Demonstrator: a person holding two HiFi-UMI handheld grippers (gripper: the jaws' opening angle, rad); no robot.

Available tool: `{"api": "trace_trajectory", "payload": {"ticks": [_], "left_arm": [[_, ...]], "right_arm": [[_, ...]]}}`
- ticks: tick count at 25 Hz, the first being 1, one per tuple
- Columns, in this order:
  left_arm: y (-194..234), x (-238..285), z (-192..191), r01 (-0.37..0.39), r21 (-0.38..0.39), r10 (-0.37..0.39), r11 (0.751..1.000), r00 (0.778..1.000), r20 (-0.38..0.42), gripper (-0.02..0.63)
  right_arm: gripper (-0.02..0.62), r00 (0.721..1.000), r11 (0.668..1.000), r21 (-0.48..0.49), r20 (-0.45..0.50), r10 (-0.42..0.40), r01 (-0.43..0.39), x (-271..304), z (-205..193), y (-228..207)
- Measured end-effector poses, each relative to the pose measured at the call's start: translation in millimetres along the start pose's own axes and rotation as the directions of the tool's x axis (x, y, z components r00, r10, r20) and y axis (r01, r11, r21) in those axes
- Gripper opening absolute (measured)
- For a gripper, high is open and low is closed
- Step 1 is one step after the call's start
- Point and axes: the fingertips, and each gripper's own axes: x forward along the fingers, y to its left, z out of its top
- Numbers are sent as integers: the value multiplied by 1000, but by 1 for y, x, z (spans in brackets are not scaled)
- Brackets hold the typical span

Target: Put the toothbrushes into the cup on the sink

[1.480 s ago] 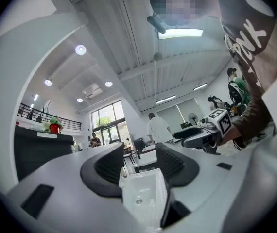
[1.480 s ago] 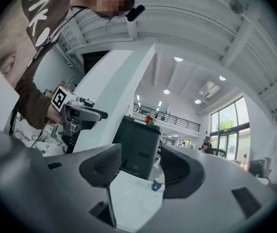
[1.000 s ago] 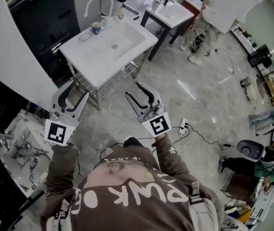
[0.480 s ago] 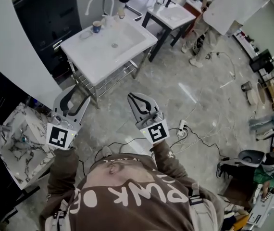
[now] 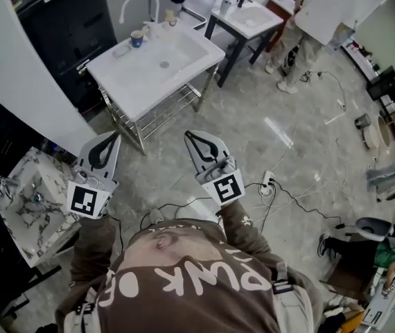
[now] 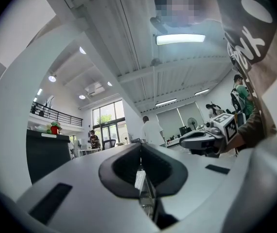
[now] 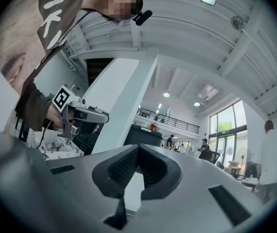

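Note:
The white sink (image 5: 183, 54) on its chrome frame stands ahead of me across the floor. A small blue cup (image 5: 137, 39) sits on its back rim beside the curved tap (image 5: 136, 3). No toothbrush can be made out at this distance. Both grippers hang in the air well short of the sink. My left gripper (image 5: 115, 137) (image 6: 140, 145) has just been closing and is shut with nothing between its jaws. My right gripper (image 5: 189, 135) (image 7: 138, 146) has likewise just closed, also holding nothing.
A black-legged side table (image 5: 249, 16) stands right of the sink, with a person in white (image 5: 322, 9) beside it. A marble-patterned basin (image 5: 34, 200) lies at my left. A power strip and cables (image 5: 267, 184) trail over the floor at my right. A dark cabinet (image 5: 66, 19) stands behind the sink.
Both grippers stood open a second ago and are now shut on nothing. The right one closed first, the left only in the last half second. The person in white has shifted.

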Motion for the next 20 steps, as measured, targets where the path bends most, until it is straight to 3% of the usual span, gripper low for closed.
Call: {"api": "trace_trajectory", "payload": {"ticks": [20], "left_arm": [[-17, 19, 11, -24, 34, 24, 999, 1000, -8, 5]], "right_arm": [[9, 1000, 1000, -3, 4, 2, -2, -15, -3, -22]]}}
